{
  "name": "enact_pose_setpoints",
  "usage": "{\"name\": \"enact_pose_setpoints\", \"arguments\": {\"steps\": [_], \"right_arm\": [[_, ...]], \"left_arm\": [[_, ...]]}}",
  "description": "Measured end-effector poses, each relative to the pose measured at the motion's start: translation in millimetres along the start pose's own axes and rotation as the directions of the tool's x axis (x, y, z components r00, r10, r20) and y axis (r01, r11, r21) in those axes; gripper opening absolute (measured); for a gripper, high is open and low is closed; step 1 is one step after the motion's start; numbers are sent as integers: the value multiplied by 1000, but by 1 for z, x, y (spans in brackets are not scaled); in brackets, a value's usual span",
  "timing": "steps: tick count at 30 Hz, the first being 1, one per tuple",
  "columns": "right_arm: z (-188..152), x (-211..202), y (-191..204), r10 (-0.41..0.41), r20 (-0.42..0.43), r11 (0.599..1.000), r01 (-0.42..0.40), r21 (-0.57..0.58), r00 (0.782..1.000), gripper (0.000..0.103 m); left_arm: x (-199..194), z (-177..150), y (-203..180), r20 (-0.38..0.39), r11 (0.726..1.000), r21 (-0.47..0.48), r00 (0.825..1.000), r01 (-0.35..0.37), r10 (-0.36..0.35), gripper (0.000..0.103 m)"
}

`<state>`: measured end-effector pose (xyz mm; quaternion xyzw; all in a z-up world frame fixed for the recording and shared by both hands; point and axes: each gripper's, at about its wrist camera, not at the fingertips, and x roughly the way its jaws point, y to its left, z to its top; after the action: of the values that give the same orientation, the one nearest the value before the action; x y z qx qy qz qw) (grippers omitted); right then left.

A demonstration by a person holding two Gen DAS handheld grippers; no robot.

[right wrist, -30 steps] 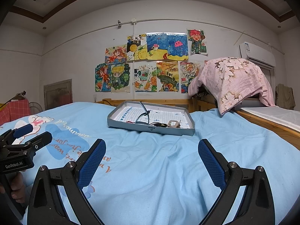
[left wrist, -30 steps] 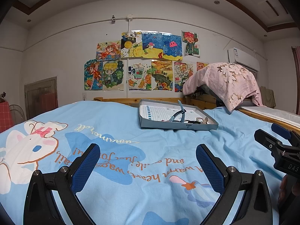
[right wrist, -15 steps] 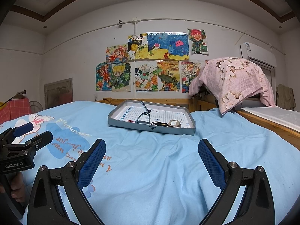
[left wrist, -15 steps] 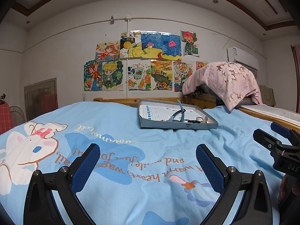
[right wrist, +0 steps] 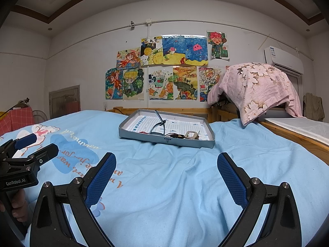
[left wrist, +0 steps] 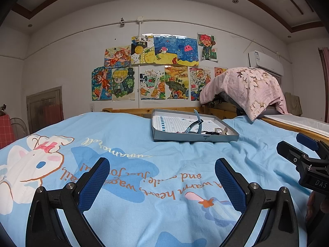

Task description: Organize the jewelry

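A shallow grey tray (left wrist: 195, 138) lined with grid paper lies on the blue bed sheet, far ahead of both grippers; it also shows in the right wrist view (right wrist: 166, 141). In it lie a blue-grey watch strap (left wrist: 194, 123) that arches up, a dark beaded piece (right wrist: 176, 135) and a pale square buckle-like item (right wrist: 191, 134). My left gripper (left wrist: 162, 170) is open and empty, low over the sheet. My right gripper (right wrist: 166, 166) is open and empty too. Each gripper shows at the edge of the other's view.
The blue cartoon sheet (left wrist: 127, 164) covers the bed. A pink floral cloth (right wrist: 261, 88) drapes over something at the back right. A wooden bed rail (right wrist: 292, 131) runs along the right. Drawings hang on the far wall (right wrist: 164, 70).
Both grippers have drifted very slightly; the tray sits marginally lower in the right wrist view. Nothing was grasped or released.
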<state>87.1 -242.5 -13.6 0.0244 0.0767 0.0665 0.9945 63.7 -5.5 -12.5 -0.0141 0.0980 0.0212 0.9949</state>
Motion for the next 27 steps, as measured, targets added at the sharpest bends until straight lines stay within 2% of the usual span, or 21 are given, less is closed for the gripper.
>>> {"name": "enact_pose_setpoints", "arguments": {"steps": [27], "right_arm": [[1, 0, 1, 0, -1, 1000, 0, -2, 1000, 97]], "left_arm": [[0, -1, 5, -12, 1000, 4, 1000, -8, 8, 103]]}}
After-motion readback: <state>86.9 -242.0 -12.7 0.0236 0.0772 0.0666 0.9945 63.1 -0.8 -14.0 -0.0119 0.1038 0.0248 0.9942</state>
